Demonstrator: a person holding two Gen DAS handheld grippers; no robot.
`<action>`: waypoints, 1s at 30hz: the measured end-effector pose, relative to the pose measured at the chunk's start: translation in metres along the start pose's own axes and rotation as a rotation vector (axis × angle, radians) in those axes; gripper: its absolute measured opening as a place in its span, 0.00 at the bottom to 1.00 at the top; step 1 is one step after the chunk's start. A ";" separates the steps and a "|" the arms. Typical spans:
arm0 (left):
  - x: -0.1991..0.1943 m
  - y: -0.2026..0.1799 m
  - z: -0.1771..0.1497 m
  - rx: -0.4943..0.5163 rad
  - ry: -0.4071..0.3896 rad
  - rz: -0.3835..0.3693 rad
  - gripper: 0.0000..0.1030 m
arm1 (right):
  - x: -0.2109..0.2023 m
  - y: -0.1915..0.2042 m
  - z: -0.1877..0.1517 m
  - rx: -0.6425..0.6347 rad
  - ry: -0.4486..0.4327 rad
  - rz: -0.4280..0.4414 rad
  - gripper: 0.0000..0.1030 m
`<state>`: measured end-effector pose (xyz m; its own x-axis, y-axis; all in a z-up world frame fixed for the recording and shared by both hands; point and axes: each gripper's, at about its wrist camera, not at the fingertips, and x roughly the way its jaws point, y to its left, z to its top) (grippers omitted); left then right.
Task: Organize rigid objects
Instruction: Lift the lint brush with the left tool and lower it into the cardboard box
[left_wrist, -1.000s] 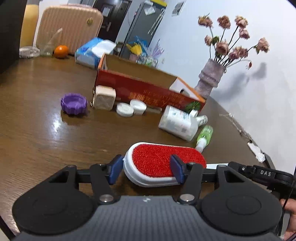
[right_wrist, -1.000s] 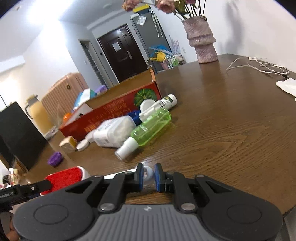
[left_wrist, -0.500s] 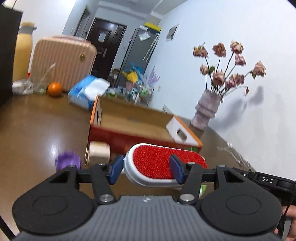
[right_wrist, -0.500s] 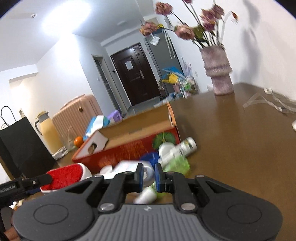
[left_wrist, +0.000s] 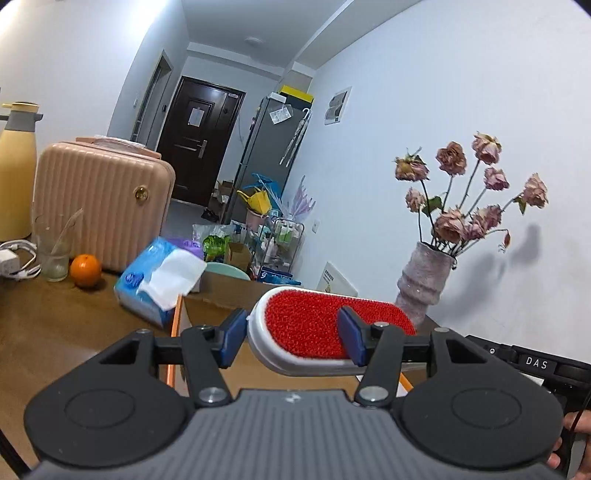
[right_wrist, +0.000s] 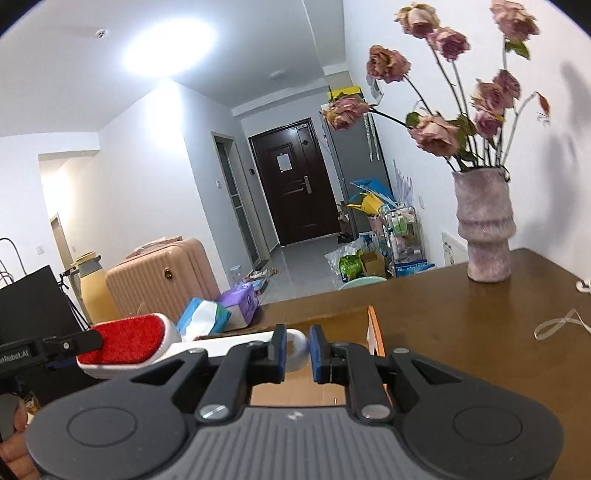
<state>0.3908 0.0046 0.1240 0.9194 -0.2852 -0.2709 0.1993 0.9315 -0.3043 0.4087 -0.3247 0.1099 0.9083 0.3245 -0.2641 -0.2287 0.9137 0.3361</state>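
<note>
Left gripper (left_wrist: 291, 339) pinches the red-bristled white plastic lint brush (left_wrist: 325, 328); right gripper (right_wrist: 297, 350) clamps its looped handle end. Brush hangs above the open cardboard box (left_wrist: 218, 295). Uneven hand travel could twist it loose.

A brown wooden table (right_wrist: 461, 332) carries a cardboard box (left_wrist: 221, 291), tissue pack (left_wrist: 155, 284), orange (left_wrist: 85, 270) and flower vase (right_wrist: 484, 229).

Thing: lint brush (left_wrist: 325, 332), white body, red bristle pad, white handle ending in a loop (right_wrist: 295, 349)
Pose: lying level, red face up
Place: lifted off the tabletop, above the open cardboard box (left_wrist: 229, 295)
</note>
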 end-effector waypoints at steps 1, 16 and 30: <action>0.005 0.002 0.003 0.001 0.000 0.001 0.53 | 0.006 -0.001 0.003 0.001 0.001 0.002 0.13; 0.158 0.063 0.043 -0.076 0.256 0.034 0.53 | 0.163 -0.047 0.051 0.126 0.188 0.042 0.13; 0.239 0.094 -0.004 -0.057 0.470 0.144 0.52 | 0.263 -0.069 0.011 0.118 0.425 -0.012 0.15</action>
<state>0.6278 0.0227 0.0267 0.6812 -0.2375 -0.6924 0.0502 0.9588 -0.2795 0.6675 -0.3048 0.0268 0.6801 0.4085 -0.6088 -0.1554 0.8918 0.4249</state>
